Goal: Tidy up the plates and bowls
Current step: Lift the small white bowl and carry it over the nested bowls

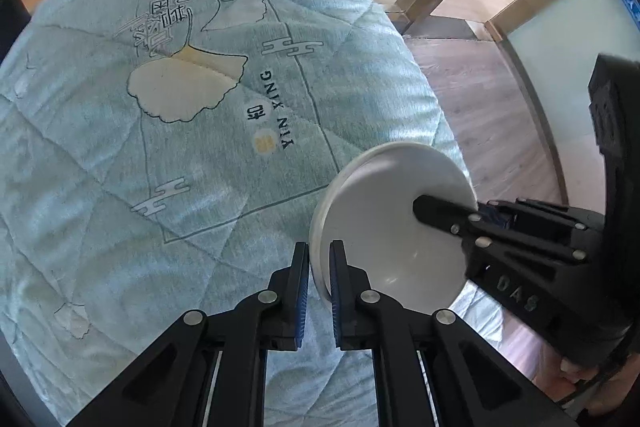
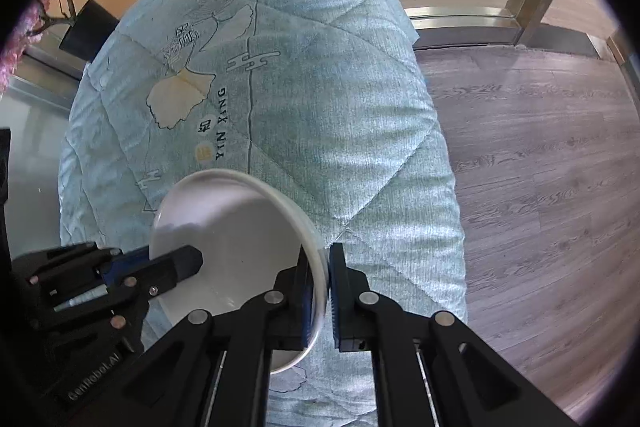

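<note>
Now both your grippers are clamped on the same round white ceramic bowl (image 1: 384, 227), which sits on the pale blue quilted cloth (image 1: 160, 155) near its edge. Your left gripper (image 1: 319, 285) pinches the bowl's left rim between its blue-padded fingers (image 1: 301, 291), one finger outside the wall and one inside. Your right gripper (image 2: 319, 293) does the same on the opposite rim, its outer finger on the cloth side and its inner finger within the bowl. In each view the other gripper's finger reaches in over the rim from the far side.

I judge the step in hand to be lifting the bowl with both hands. Whether a plate lies under it I cannot tell; the rim looks doubled in the left wrist view. Keep both grips firm and raise the two hands together at one pace, so the bowl stays level and neither rim slides out of the pads. Avoid pulling the hands apart or twisting one wrist, since the glazed wall is probably slippery. The bare wooden floor (image 2: 540, 147) lies just beyond your right fingers, so carry the bowl inward over the cloth.
</note>
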Demonstrator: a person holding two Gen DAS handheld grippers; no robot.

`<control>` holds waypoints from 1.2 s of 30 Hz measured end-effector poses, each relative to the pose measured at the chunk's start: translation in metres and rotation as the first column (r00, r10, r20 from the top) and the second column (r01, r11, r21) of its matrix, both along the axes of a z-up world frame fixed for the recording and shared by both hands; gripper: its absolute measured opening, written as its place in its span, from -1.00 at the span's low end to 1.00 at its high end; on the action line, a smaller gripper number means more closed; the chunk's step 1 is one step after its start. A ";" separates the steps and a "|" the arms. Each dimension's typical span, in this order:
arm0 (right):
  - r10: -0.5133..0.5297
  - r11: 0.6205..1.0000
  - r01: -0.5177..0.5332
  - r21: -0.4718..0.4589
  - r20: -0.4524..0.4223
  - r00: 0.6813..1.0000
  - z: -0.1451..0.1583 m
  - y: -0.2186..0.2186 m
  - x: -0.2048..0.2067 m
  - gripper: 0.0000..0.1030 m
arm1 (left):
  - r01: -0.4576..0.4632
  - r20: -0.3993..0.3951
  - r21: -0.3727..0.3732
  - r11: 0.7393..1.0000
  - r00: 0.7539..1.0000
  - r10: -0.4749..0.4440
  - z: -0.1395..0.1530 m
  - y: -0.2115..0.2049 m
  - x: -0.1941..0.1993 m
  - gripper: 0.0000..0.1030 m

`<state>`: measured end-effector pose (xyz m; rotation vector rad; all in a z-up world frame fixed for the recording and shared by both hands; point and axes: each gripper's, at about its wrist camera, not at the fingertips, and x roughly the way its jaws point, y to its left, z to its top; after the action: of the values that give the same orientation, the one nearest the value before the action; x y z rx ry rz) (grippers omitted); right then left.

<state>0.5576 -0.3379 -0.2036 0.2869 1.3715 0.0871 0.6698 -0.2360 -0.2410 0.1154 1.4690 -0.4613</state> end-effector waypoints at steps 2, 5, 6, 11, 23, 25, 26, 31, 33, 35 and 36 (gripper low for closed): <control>0.000 1.000 0.000 0.009 0.029 1.000 0.006 -0.001 -0.005 -0.88 | 0.009 0.024 0.001 1.000 1.000 -0.009 0.012 -0.002 -0.006 -0.89; 0.006 1.000 -0.006 -0.004 0.076 0.997 0.032 -0.001 -0.017 -0.88 | 0.010 0.054 -0.022 1.000 0.999 -0.009 0.044 0.000 -0.020 -0.89; 0.005 1.000 -0.004 -0.010 0.092 0.996 0.042 0.000 -0.022 -0.88 | 0.014 0.073 -0.026 1.000 0.997 -0.012 0.058 0.002 -0.027 -0.89; 0.005 0.996 0.013 -0.088 0.204 0.979 0.116 0.011 -0.057 -0.88 | 0.006 0.149 -0.065 0.998 0.989 0.004 0.137 0.010 -0.061 -0.92; -0.011 0.999 0.028 -0.045 0.343 0.939 0.238 0.041 -0.173 -0.88 | 0.035 0.283 -0.084 0.996 0.959 -0.010 0.292 0.059 -0.196 -0.91; 0.000 0.998 0.020 -0.053 0.355 0.935 0.250 0.050 -0.192 -0.88 | 0.036 0.295 -0.084 0.996 0.955 -0.010 0.305 0.068 -0.222 -0.91; 0.004 0.998 0.018 -0.057 0.361 0.933 0.256 0.055 -0.203 -0.88 | 0.037 0.300 -0.088 0.995 0.954 -0.009 0.312 0.073 -0.236 -0.91; 0.014 0.997 0.013 -0.070 0.369 0.929 0.272 0.069 -0.250 -0.87 | 0.027 0.293 -0.120 0.992 0.956 0.009 0.336 0.093 -0.294 -0.92; 0.018 0.997 0.010 -0.074 0.368 0.930 0.275 0.071 -0.267 -0.87 | 0.031 0.304 -0.116 0.993 0.953 0.006 0.343 0.097 -0.316 -0.92; 0.016 0.997 0.012 -0.073 0.368 0.930 0.278 0.072 -0.281 -0.87 | 0.029 0.297 -0.127 0.992 0.955 0.010 0.346 0.102 -0.335 -0.92; 0.013 0.997 0.013 -0.070 0.367 0.930 0.279 0.072 -0.288 -0.87 | 0.027 0.289 -0.131 0.991 0.957 0.012 0.345 0.104 -0.344 -0.92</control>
<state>0.2700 -0.2655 0.0749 0.1985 0.9985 0.0870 0.3255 -0.1320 0.1037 0.0781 1.1475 -0.5248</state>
